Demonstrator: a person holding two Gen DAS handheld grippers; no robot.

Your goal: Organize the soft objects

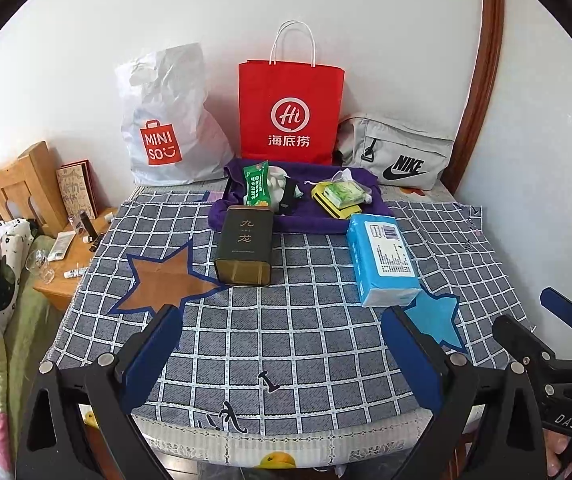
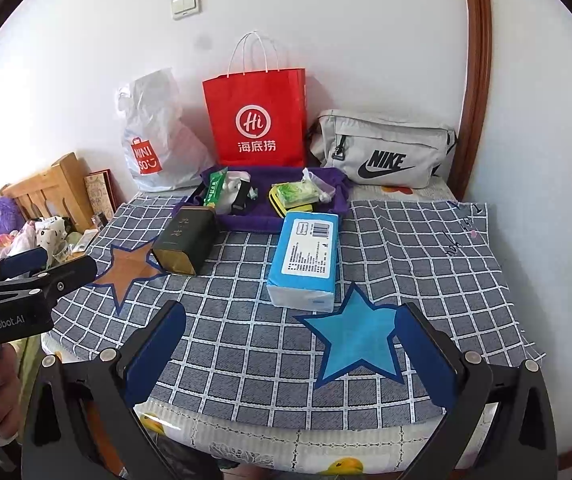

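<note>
A blue tissue pack lies on the checked cloth beside a blue star patch. A dark tin box lies next to a brown star patch. Behind them a purple tray holds a green packet, a white pouch and a yellow item with a green pack. My left gripper is open and empty above the cloth's near part. My right gripper is open and empty over the blue star.
A white Miniso bag, a red paper bag and a grey Nike bag stand against the back wall. A wooden bedside stand with small bottles and a bed are at the left.
</note>
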